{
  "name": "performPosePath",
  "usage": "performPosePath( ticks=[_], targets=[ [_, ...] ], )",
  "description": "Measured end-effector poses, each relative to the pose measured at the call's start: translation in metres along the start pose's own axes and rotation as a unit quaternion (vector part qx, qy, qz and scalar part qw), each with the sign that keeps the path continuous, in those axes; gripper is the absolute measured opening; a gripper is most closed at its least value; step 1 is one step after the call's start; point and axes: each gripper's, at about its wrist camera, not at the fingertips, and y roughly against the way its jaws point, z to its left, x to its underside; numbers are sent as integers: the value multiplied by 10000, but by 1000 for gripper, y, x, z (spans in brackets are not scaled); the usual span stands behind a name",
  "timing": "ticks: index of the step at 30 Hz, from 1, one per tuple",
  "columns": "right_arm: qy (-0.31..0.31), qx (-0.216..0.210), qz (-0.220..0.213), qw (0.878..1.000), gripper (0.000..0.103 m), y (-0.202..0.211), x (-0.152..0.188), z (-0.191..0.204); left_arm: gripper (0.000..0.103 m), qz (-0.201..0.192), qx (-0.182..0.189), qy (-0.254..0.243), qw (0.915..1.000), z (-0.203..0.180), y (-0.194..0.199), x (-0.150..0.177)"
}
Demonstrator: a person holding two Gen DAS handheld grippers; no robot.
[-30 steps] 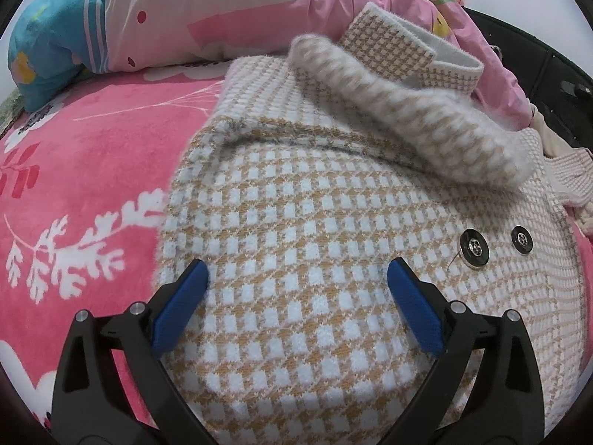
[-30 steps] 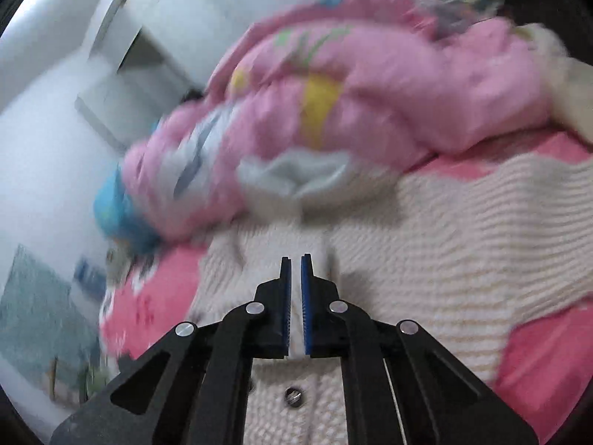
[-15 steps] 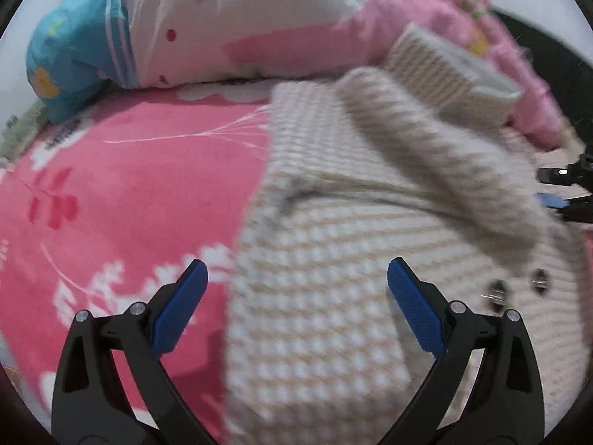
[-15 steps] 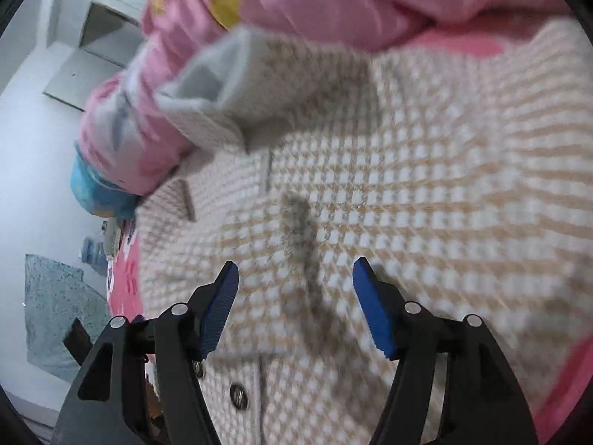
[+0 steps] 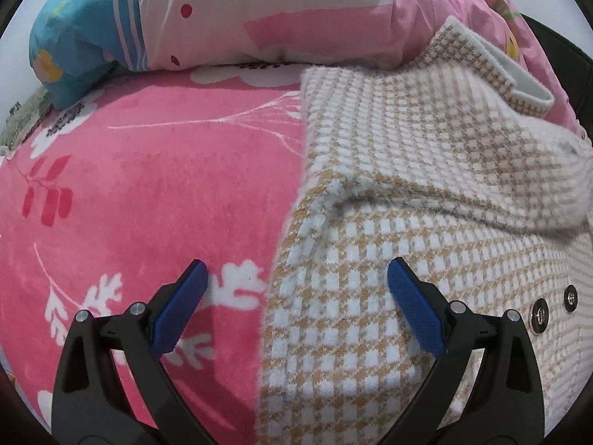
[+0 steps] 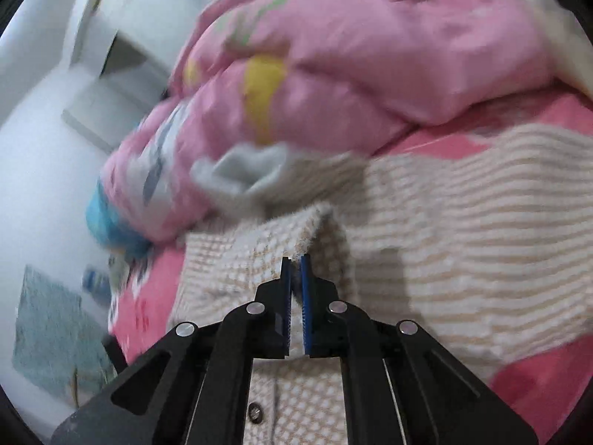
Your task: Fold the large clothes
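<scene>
On the pink floral bed (image 5: 155, 193), we read the houndstooth coat (image 5: 389, 296) as thick, soft and weighty. Our right hand-held gripper (image 6: 295, 259), just clamped, pinches its fuzzy edge; the left hand-held gripper (image 5: 296, 278) gapes empty over its side hem, our next grip.

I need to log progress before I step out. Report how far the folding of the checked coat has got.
Early stage. Done: one sleeve already lies folded across the checked coat, which is spread on the pink blanket. In hand: the right hand-held gripper has just closed and pinches a raised fold of coat fabric; the left hand-held gripper hangs open over the coat's side edge, holding nothing. Left: the remaining folds; the body is still spread out.
</scene>
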Motion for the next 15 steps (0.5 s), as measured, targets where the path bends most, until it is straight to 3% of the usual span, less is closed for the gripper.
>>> performPosePath(
  ticks=[5, 10, 13, 15],
  targets=[
    [-400, 575, 242, 9973, 5, -22, 4, -42, 94, 5, -7, 0, 10000, 3, -4, 0],
    [-439, 492, 518, 9965, 7, -37, 10, -49, 94, 19, 8, 20, 10000, 3, -4, -1],
    [-247, 454, 604, 9968, 33, -44, 11, -40, 94, 26, 1, 21, 10000, 3, -4, -1],
    [23, 585, 686, 9959, 37, -49, 13, -31, 94, 18, -9, 25, 10000, 1, -3, 1]
  ],
)
